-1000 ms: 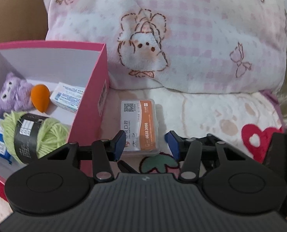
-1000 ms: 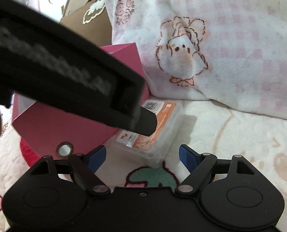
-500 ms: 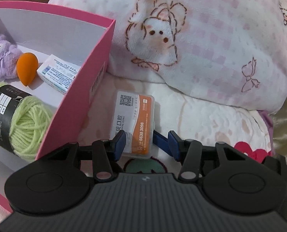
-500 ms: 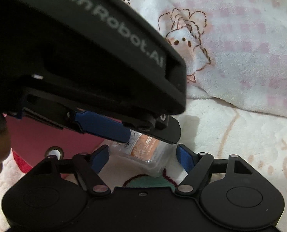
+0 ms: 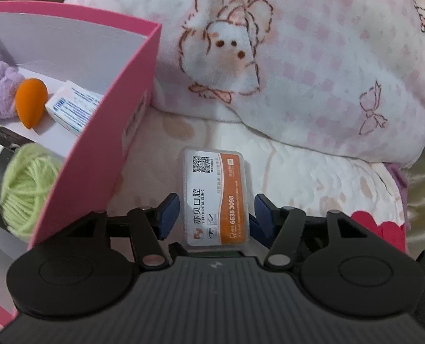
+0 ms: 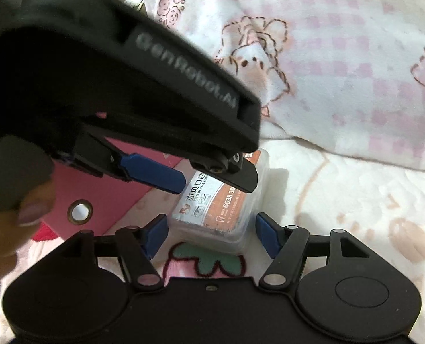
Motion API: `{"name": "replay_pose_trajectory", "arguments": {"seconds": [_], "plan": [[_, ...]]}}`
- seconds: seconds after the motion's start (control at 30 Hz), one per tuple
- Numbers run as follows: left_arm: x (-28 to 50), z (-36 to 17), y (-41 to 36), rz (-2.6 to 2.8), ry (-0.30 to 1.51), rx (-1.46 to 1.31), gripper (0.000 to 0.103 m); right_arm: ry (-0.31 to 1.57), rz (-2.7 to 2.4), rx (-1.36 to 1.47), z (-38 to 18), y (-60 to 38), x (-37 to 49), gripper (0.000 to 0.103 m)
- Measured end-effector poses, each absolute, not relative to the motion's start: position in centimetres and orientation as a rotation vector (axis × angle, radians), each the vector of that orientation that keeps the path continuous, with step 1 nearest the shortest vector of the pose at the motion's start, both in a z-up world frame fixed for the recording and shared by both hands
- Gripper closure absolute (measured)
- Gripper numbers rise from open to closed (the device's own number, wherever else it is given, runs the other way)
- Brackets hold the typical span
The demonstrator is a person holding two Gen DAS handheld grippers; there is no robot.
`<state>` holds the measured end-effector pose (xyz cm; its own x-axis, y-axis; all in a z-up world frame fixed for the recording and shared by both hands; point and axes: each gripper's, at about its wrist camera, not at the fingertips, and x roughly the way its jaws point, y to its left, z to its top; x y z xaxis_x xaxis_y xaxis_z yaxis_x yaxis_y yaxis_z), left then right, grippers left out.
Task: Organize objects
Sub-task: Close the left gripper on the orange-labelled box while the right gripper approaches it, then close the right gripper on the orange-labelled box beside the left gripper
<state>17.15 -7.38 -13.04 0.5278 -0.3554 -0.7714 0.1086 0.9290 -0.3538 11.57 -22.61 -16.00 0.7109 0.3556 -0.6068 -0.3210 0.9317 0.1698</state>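
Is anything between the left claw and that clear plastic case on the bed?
Nothing visible is. The left claw already straddles the clear case, its jaws opening with the case between them and small gaps on both sides. The right claw is closing around the same case from its near end.

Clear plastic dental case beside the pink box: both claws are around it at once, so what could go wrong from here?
1. The left claw is opening and the right claw closing, both straddling the clear dental case with no pad touching; the fingers could collide.
2. The case lies on a soft blanket, so a one-sided push may tilt or slide it.
3. The pink box stands close on the left, and a swing could knock its wall.
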Motion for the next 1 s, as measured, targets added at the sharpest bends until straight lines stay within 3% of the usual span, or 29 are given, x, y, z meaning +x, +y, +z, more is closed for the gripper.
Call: {"name": "replay_pose_trajectory", "arguments": {"seconds": [0.13,0.23,0.77,1.0], "plan": [[16.1,-13.4,-8.2,-0.302,0.975,-0.237,0.052,0.691,0.359,0.022,-15.8,-22.8,10.6,0.032],[15.1,-13.4,-8.6,-0.312,0.948,-0.213,0.062,0.711,0.338,0.016,-15.6,-23.2,9.8,0.032],[9.9,-13.3,-12.6,-0.421,1.090,-0.170,0.062,0.862,0.285,0.053,-15.3,-26.0,2.3,0.032],[8.5,-14.1,-12.7,-0.430,1.001,-0.149,0.066,0.844,0.281,0.104,-15.2,-25.6,2.7,0.029]]}}
